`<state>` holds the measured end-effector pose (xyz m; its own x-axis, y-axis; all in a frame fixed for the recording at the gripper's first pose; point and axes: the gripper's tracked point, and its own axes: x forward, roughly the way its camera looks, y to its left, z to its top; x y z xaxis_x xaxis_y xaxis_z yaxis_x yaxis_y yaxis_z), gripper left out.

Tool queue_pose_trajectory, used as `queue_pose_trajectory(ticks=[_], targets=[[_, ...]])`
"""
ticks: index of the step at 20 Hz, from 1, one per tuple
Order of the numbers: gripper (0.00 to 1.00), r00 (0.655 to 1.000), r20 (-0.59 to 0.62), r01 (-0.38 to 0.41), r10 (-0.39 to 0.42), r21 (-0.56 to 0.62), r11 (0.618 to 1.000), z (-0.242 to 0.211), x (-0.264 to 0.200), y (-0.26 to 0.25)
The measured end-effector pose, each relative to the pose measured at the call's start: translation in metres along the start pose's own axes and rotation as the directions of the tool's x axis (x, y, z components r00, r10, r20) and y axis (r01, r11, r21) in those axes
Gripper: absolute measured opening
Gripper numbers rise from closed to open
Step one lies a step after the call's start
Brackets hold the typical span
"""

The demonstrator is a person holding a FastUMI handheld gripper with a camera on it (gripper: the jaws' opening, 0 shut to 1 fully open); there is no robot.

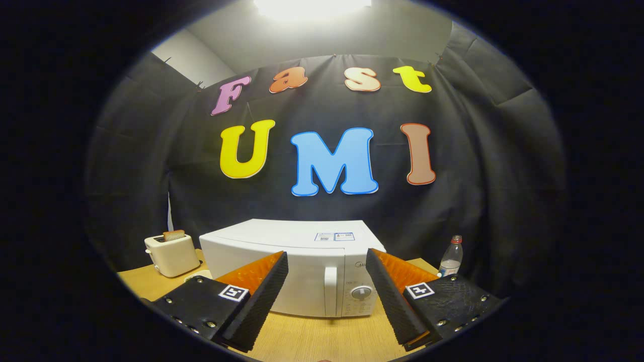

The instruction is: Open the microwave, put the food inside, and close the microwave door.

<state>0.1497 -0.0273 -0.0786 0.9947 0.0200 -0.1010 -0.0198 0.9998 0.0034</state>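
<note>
A white microwave [297, 251] stands on the wooden table [322, 337] with its door shut. Its upright door handle [330, 291] and a round dial [362, 292] face me, just ahead of the fingers. My gripper [327, 261] is open with nothing between its fingers, held some way in front of the microwave and a little above the table. The handle lies in the gap between the two fingers. A slice of toast [174, 235] sticks up out of a cream toaster [172, 254] to the left of the microwave.
A clear plastic bottle [451, 256] with a red cap stands at the microwave's right, near the table's far edge. A small white object [197, 275] lies by the toaster's foot. Black cloth walls close in behind and at both sides.
</note>
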Motion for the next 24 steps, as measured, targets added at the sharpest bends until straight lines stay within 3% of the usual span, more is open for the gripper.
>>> queue_pose_trajectory(ticks=[11, 16, 17, 18, 20, 22, 24], targets=[[0.98, 0.989, -0.149, -0.001, 0.002, 0.004, 1.000, -0.085, 0.067, -0.008], [0.87, 0.973, -0.230, -0.008, 0.009, 0.006, 1.000, -0.120, 0.085, -0.004], [0.84, 0.970, -0.242, -0.004, 0.005, 0.008, 1.000, -0.125, 0.088, -0.005], [0.61, 0.968, -0.252, -0.009, 0.013, 0.014, 1.000, -0.129, 0.090, -0.003], [0.58, 0.964, -0.265, 0.009, -0.007, 0.004, 1.000, -0.135, 0.094, -0.009], [0.35, 0.963, -0.269, 0.010, -0.004, 0.018, 1.000, -0.135, 0.096, -0.007], [0.35, 0.958, -0.287, 0.008, -0.002, 0.019, 1.000, -0.137, 0.094, -0.009]])
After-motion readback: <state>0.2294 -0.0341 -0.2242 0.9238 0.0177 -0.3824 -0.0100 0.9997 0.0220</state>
